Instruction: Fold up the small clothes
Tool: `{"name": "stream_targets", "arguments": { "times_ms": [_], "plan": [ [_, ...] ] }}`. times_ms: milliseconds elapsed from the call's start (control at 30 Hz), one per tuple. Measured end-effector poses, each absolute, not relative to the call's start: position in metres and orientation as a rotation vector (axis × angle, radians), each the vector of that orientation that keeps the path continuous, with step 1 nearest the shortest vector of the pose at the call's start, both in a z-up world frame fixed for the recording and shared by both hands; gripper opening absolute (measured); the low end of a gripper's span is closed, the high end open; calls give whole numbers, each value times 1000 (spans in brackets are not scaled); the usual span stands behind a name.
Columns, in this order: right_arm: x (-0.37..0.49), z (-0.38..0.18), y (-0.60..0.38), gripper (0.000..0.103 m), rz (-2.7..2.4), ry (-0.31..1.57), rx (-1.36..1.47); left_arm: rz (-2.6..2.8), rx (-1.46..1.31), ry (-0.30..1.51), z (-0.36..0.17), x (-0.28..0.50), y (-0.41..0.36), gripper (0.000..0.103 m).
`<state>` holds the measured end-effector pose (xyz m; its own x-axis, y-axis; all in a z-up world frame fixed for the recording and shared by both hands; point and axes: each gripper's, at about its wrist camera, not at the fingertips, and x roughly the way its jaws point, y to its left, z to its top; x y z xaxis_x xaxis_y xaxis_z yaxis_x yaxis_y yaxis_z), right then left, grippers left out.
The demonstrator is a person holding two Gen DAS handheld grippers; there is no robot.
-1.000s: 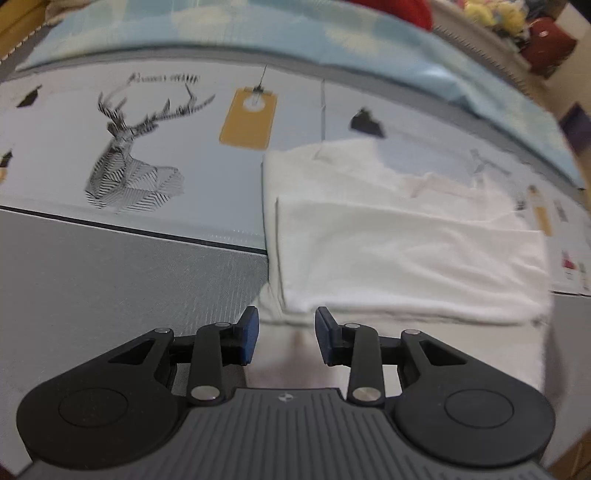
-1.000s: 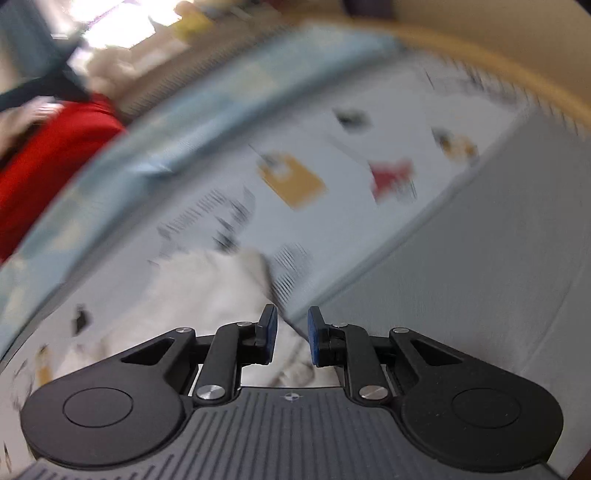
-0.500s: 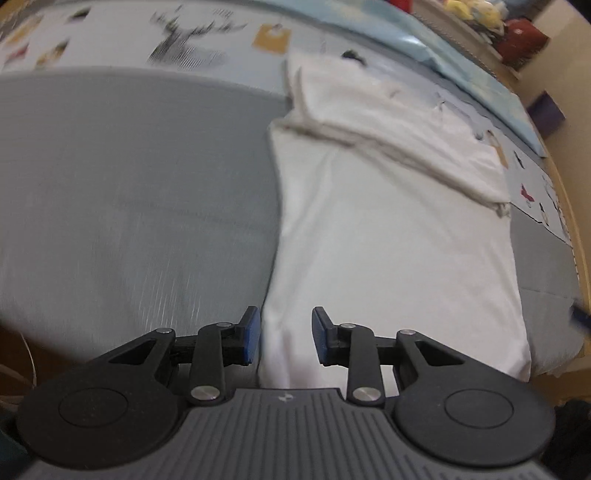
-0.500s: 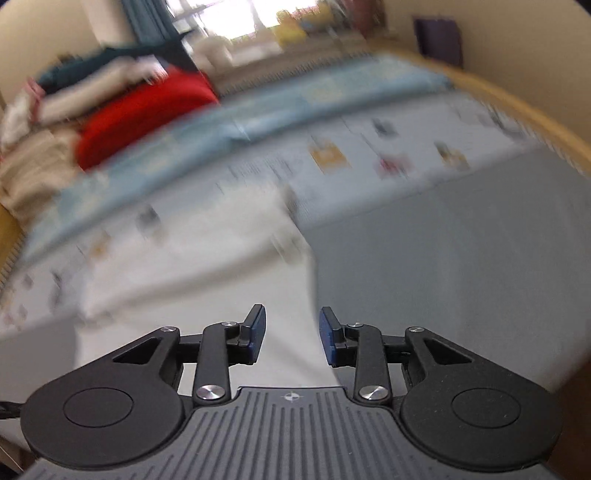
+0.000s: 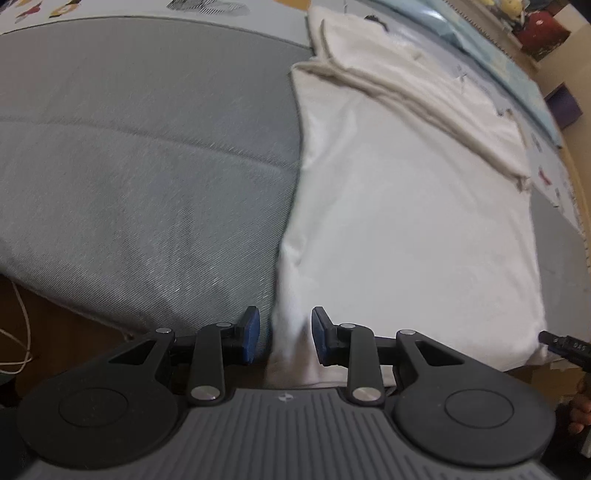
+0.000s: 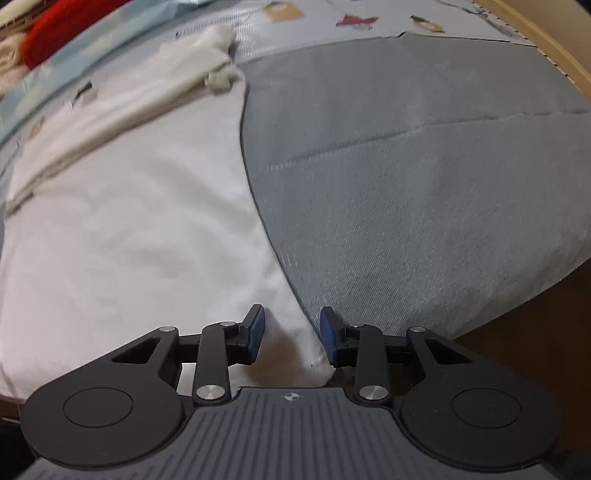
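Note:
A white garment lies flat on the grey bed cover, its far part folded back into a thick band. It also shows in the right wrist view. My left gripper is open, its jaws either side of the garment's near left corner at the bed edge. My right gripper is open, its jaws either side of the near right corner. Neither has closed on the cloth.
The grey cover spreads left of the garment and also right of it. A printed sheet and a red cushion lie at the far side. A white cable hangs by the floor at left.
Both grippers have pulled back from the folded far part to the near edge of the bed and dropped low. They now straddle the garment's near corners, jaws open slightly wider.

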<state>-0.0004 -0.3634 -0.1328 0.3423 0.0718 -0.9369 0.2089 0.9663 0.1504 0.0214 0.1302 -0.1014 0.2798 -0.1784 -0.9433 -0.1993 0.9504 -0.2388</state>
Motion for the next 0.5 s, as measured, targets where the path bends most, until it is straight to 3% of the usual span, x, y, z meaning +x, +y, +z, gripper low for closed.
{"name": "stream_targets", "arguments": {
  "times_ms": [267, 333, 400, 467, 500],
  "plan": [
    [3, -140, -361, 35, -93, 1267, 214, 16, -315, 1331, -113, 19, 131, 30],
    [2, -139, -359, 35, -92, 1269, 204, -3, -296, 1336, -114, 19, 127, 13],
    [3, -139, -356, 34, -82, 1272, 201, -21, -280, 1329, -112, 18, 123, 7],
    [1, -137, -355, 5, -64, 1263, 211, -27, -276, 1321, -110, 18, 123, 6],
    [1, -136, -355, 5, -56, 1257, 222, -25, -279, 1322, -110, 17, 124, 7]
  ]
}}
